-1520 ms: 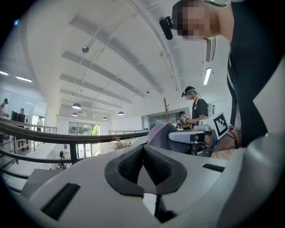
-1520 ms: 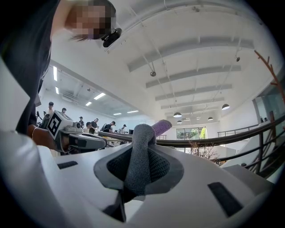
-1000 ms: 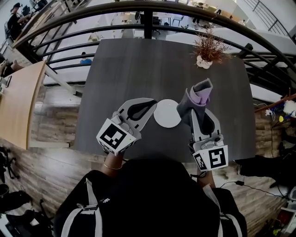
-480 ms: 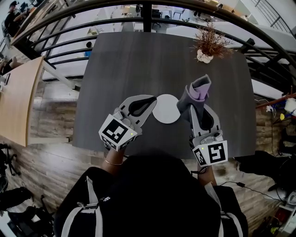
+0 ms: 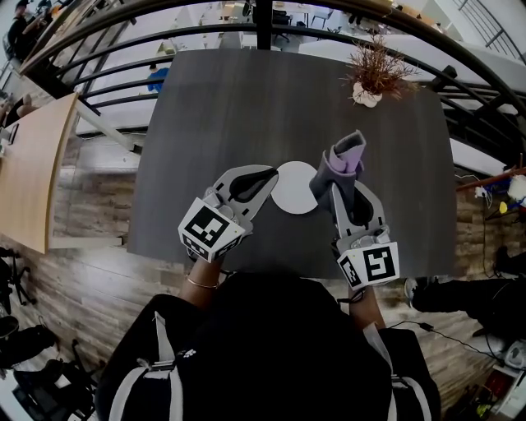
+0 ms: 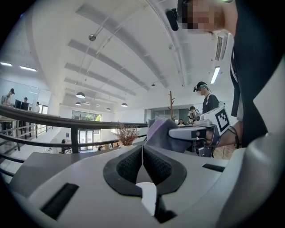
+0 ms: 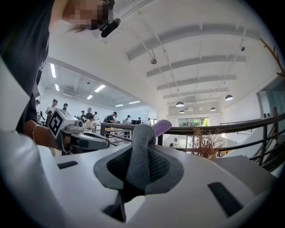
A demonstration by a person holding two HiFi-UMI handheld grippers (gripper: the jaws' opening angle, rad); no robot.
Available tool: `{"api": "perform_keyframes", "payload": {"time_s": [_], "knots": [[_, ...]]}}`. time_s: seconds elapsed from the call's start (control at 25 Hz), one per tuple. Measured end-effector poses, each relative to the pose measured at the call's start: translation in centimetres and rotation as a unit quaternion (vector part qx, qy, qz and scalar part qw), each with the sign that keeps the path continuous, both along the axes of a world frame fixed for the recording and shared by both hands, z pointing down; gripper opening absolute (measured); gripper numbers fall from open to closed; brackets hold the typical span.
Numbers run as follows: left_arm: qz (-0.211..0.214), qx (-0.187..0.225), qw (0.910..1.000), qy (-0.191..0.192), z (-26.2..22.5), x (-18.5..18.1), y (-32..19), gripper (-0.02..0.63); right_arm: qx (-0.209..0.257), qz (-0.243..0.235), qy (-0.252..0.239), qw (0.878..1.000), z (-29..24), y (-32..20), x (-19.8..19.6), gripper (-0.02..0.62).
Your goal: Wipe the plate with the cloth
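A small round white plate (image 5: pixel 294 187) lies on the dark grey table (image 5: pixel 230 107) in the head view. My left gripper (image 5: pixel 271 173) is shut with nothing in it, its tips beside the plate's left edge. In the left gripper view its black pads (image 6: pixel 133 162) meet. My right gripper (image 5: pixel 337 193) is shut on a grey and purple cloth (image 5: pixel 341 164), just right of the plate. The cloth (image 7: pixel 140 151) stands up between the pads in the right gripper view. From the left gripper view, the cloth (image 6: pixel 162 131) and right gripper (image 6: pixel 191 132) show ahead; the plate is hidden there.
A dried plant in a white pot (image 5: pixel 371 82) stands at the table's far right. A black railing (image 5: pixel 263 12) runs behind the table, with a drop to a lower floor. A wooden table (image 5: pixel 33 173) is at the left. People stand in the background.
Both grippers have sunk a little toward the table. The cloth in the right gripper has come slightly nearer the plate. Neither gripper's jaws have changed.
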State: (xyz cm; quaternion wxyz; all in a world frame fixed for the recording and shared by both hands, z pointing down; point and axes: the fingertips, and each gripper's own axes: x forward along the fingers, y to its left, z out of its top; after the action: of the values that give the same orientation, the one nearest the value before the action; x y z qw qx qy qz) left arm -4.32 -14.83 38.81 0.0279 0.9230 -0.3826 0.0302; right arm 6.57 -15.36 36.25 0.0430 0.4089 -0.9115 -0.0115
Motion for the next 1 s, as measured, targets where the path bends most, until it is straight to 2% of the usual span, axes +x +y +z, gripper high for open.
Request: {"api": "perform_keyframes", "payload": {"time_s": [0.6, 1.0], "knots": [[0.015, -0.055, 0.9983, -0.01, 4.5, 0.9, -0.2, 0.006, -0.047, -0.007, 0.021, 0.999, 4.8, -1.0, -0.2, 0.063], [0.021, -0.108, 0.9937, -0.017, 8.5, 1.6, -0.8, 0.007, -0.069, -0.006, 0.035, 0.997, 7.6, -1.9, -0.3, 0.063]]}}
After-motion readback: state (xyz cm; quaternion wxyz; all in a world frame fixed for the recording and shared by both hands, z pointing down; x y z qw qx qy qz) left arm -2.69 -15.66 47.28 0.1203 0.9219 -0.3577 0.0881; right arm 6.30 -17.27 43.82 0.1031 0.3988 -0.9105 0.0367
